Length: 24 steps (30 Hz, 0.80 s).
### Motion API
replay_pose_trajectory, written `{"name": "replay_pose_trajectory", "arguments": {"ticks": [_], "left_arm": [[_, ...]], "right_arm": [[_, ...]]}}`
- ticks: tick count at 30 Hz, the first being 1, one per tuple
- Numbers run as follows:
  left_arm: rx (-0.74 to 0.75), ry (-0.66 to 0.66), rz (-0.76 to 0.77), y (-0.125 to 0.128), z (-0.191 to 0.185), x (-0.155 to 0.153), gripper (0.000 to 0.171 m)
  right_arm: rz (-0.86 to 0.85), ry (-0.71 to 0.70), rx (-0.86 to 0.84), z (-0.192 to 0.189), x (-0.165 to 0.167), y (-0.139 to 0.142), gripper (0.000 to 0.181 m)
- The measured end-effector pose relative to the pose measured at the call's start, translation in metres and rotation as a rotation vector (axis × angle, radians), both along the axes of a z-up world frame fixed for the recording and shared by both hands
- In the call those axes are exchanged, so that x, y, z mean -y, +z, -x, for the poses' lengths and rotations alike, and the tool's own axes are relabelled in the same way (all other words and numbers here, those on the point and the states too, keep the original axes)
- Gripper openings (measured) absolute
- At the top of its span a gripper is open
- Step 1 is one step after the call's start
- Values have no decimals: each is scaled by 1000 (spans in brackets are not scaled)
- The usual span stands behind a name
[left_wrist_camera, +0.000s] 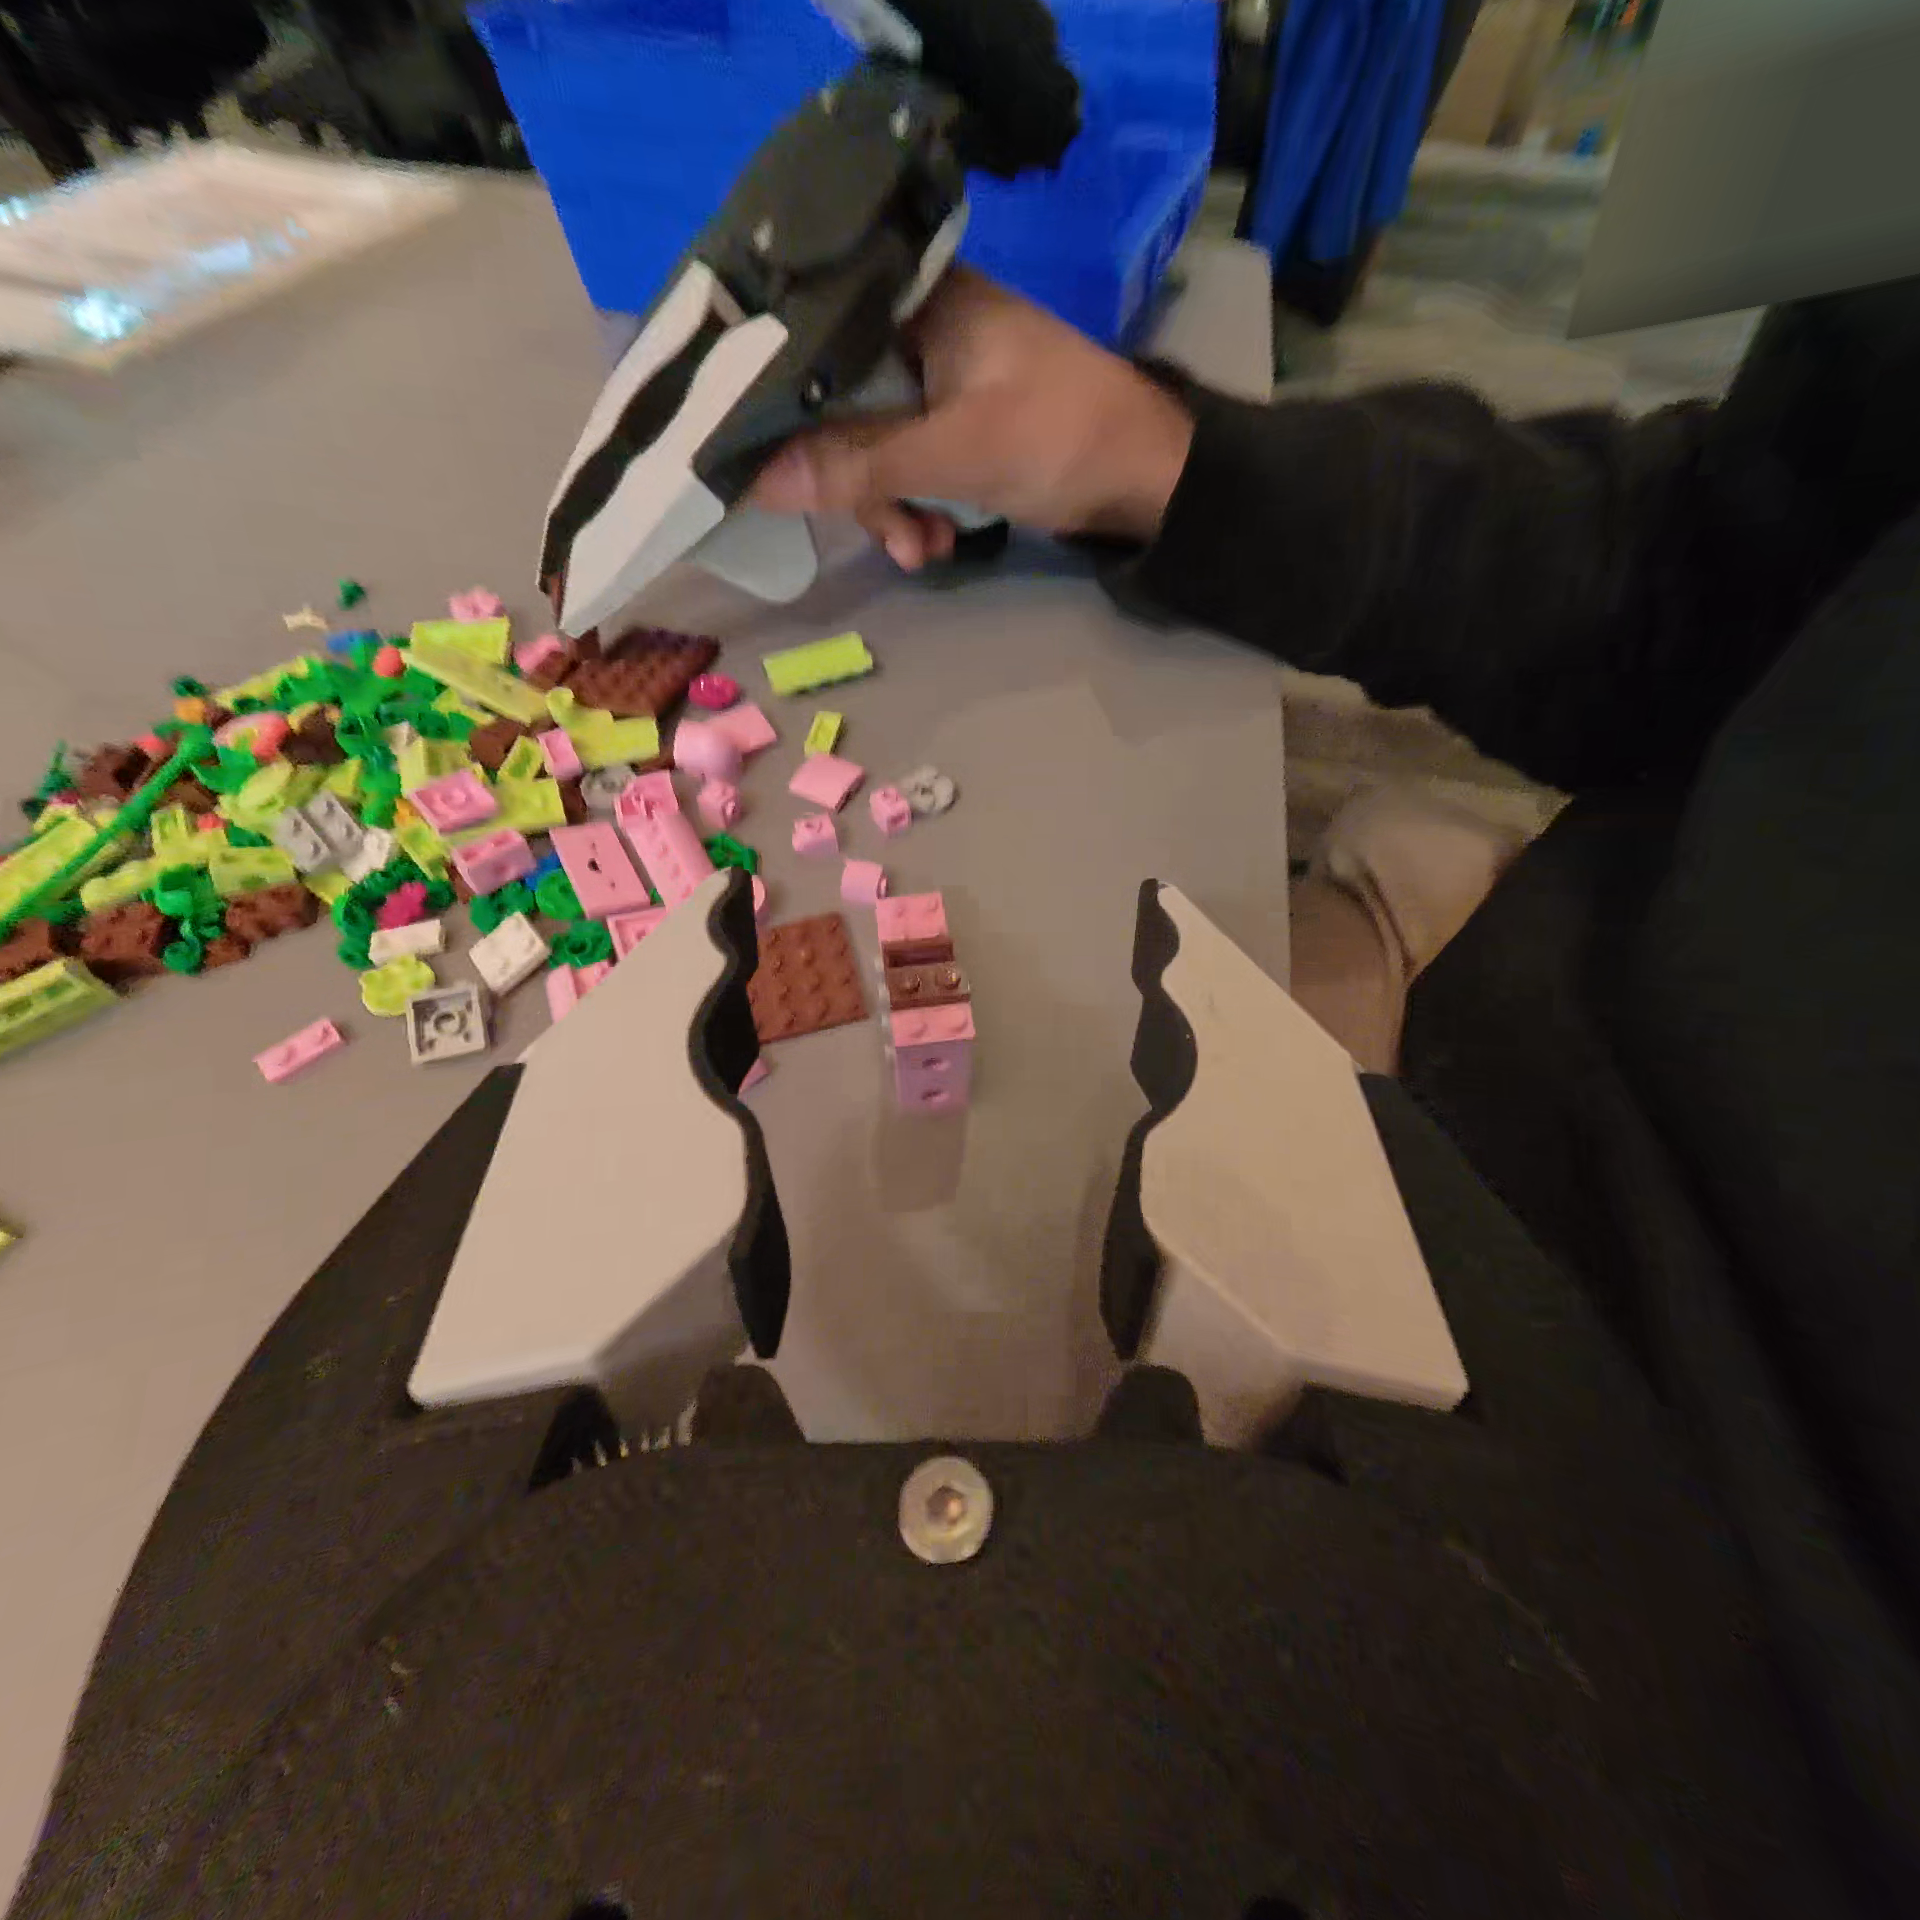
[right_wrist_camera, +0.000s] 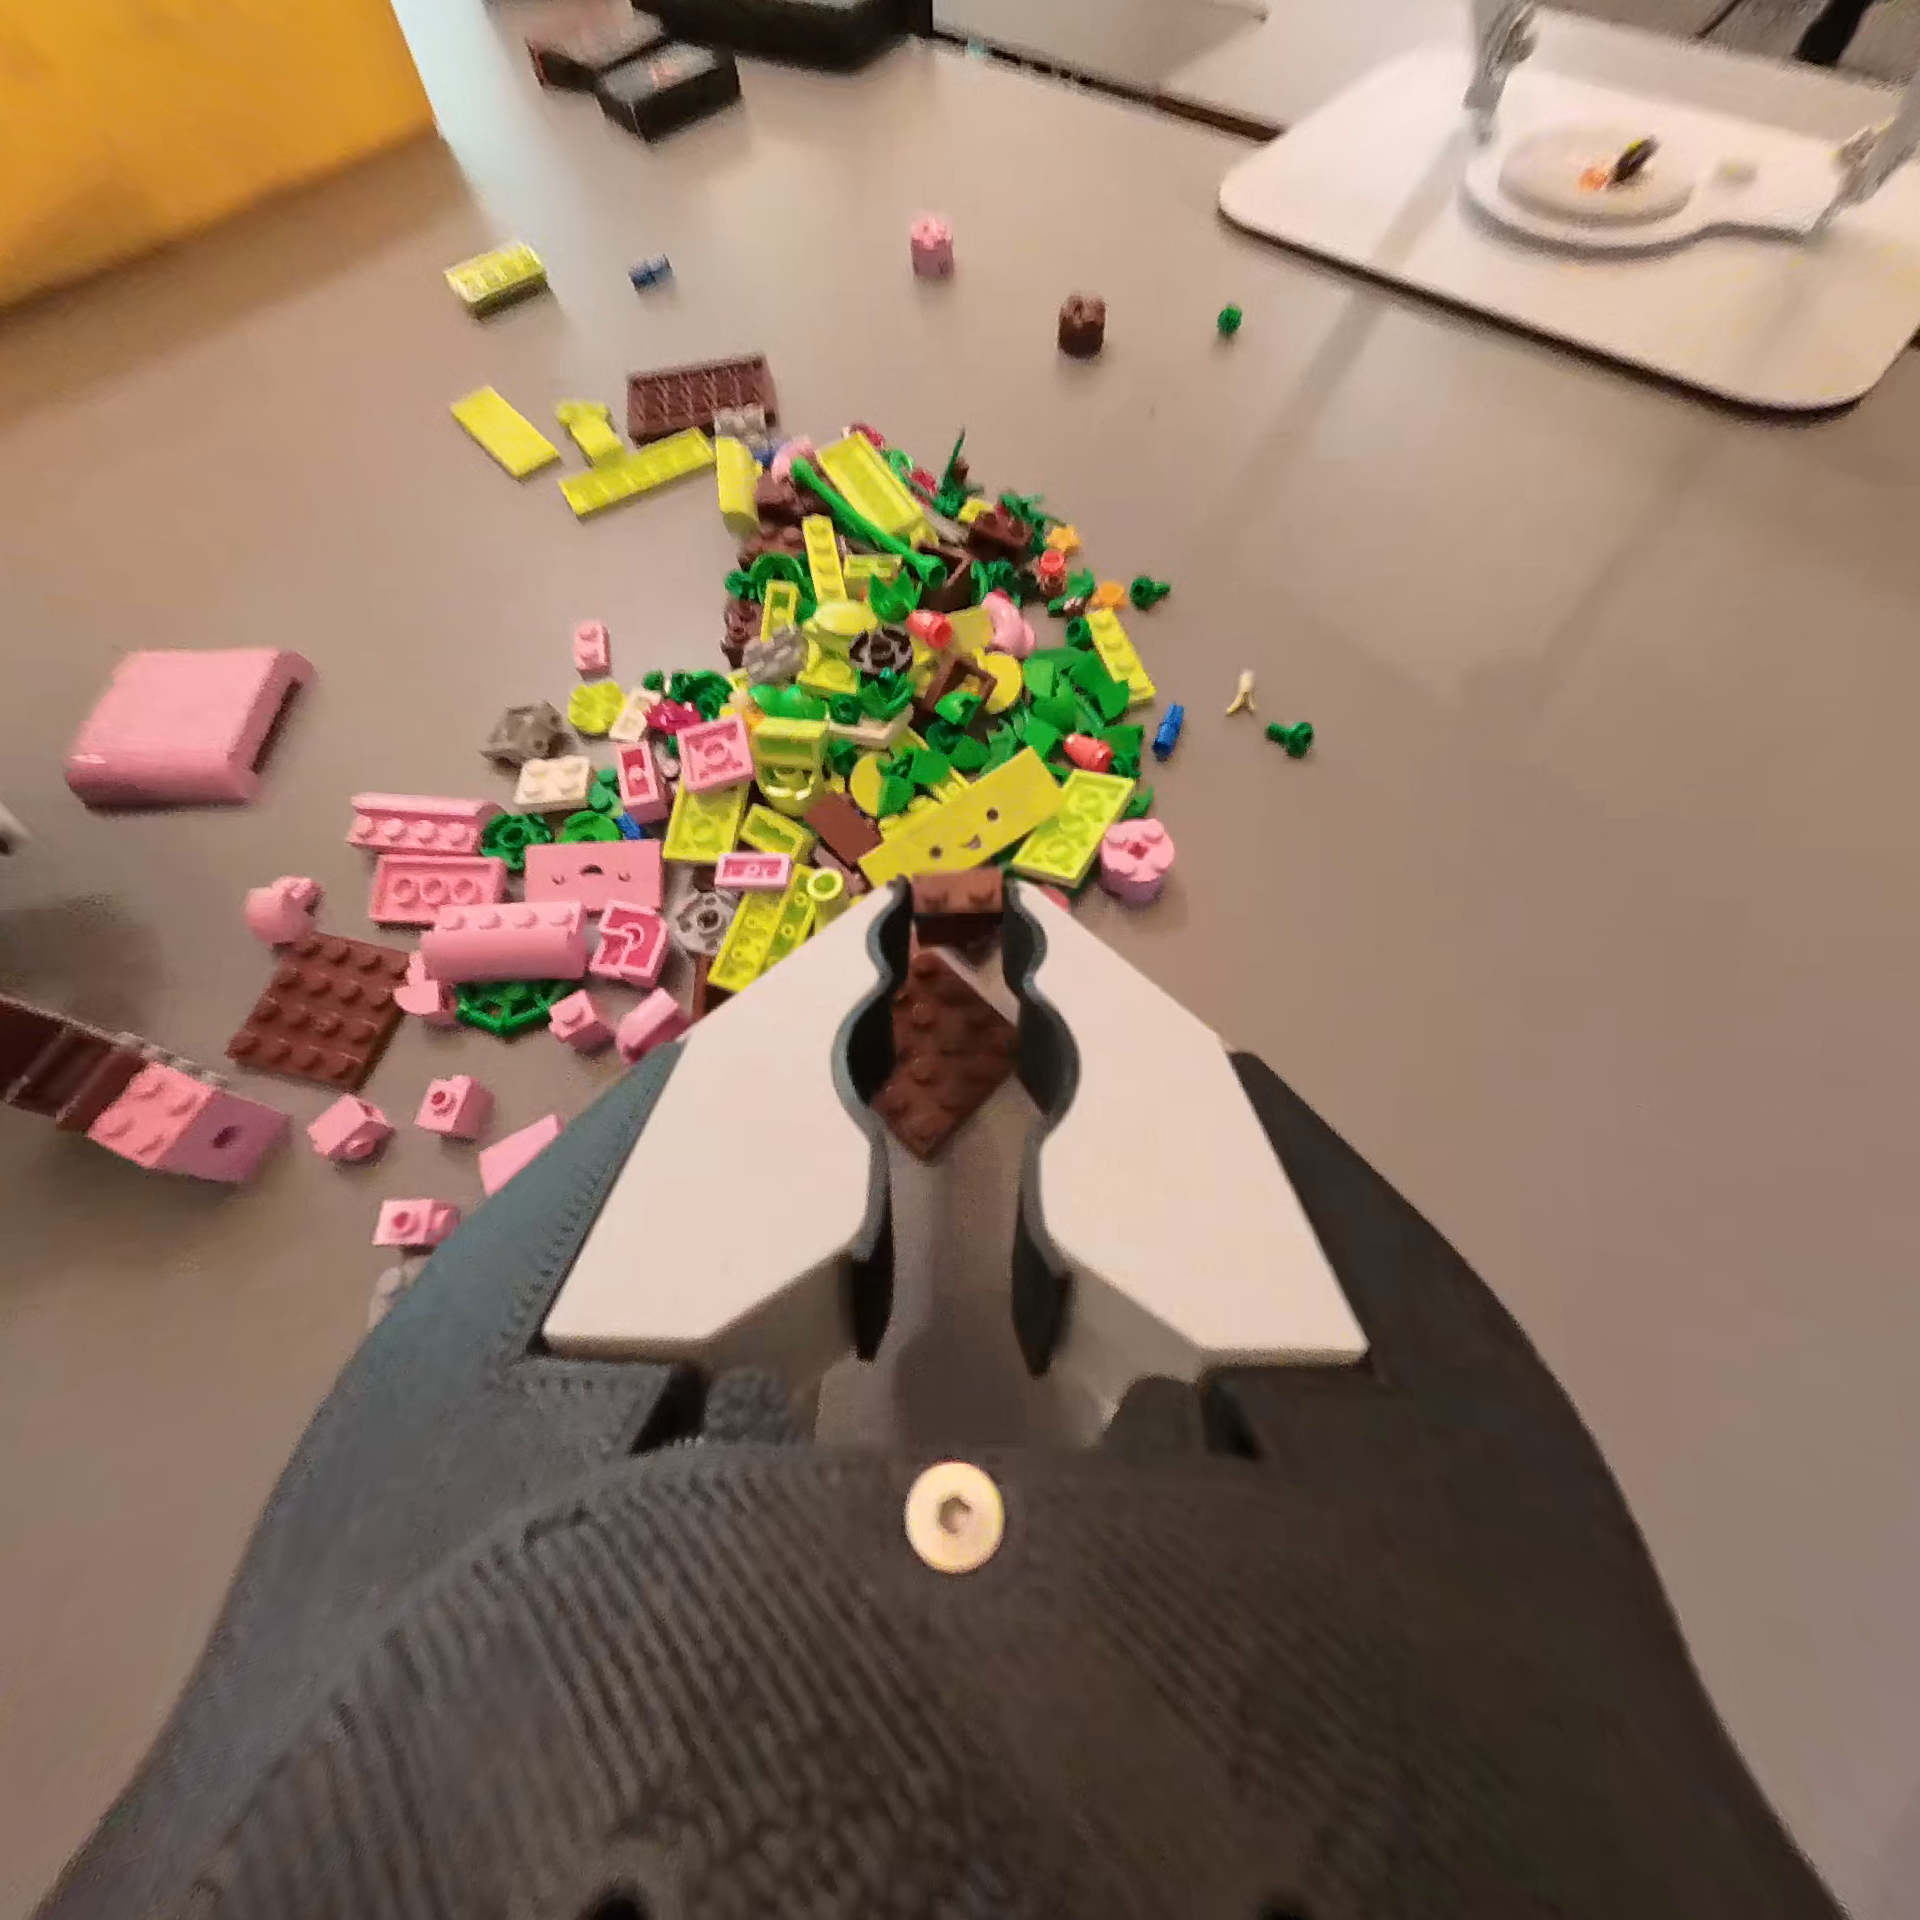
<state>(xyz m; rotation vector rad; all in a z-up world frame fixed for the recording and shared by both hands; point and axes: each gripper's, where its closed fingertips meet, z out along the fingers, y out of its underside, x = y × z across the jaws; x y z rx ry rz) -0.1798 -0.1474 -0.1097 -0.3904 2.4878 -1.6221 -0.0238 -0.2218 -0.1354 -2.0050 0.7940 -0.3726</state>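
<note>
A pile of small building bricks (right_wrist_camera: 894, 707) in lime, green, pink and brown lies on the grey table (right_wrist_camera: 1455, 935). My right gripper (right_wrist_camera: 956, 906) is shut on a small brown brick (right_wrist_camera: 956, 896) at the pile's near edge, just above a brown studded plate (right_wrist_camera: 940, 1049). In the left wrist view the right gripper (left_wrist_camera: 566, 608) points down at the pile (left_wrist_camera: 312, 790). My left gripper (left_wrist_camera: 940, 899) is open and empty. A small pink and brown brick stack (left_wrist_camera: 925, 1003) stands on the table just beyond and between its fingertips. A brown plate (left_wrist_camera: 805, 977) lies beside its left finger.
A large pink curved piece (right_wrist_camera: 187, 727) lies left of the pile. A white base with a round dish (right_wrist_camera: 1558, 260) sits far right. Black boxes (right_wrist_camera: 665, 73) stand at the back. A blue bag (left_wrist_camera: 831, 156) stands behind the table, whose edge (left_wrist_camera: 1283, 727) runs along the right. Measured from the fingertips, the large pink curved piece (right_wrist_camera: 187, 727) is 9 cm or so from the left gripper and 20 cm from the right.
</note>
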Motion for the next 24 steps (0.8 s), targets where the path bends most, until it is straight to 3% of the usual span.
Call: {"name": "replay_pose_trajectory", "arguments": {"ticks": [5,9,12,14,17,20,24], "left_arm": [[-2,24,-79,-11,-3,1,58],[-84,31,-137,-24,-4,-3,55],[-129,32,-157,-29,-4,-5,51],[-136,32,-162,-30,-4,-5,45],[-152,23,-192,-35,-2,-6,42],[-153,12,-204,-37,0,-6,40],[-165,11,-217,-39,1,-11,32]], "right_arm": [[131,22,-65,4,-2,-23,22],[81,53,-1,7,-8,-10,30],[-43,117,86,14,-19,15,40],[-154,224,141,31,-33,34,40],[-293,533,142,85,-59,53,38],[-295,740,66,125,-76,47,34],[-213,864,23,152,-90,33,29]]}}
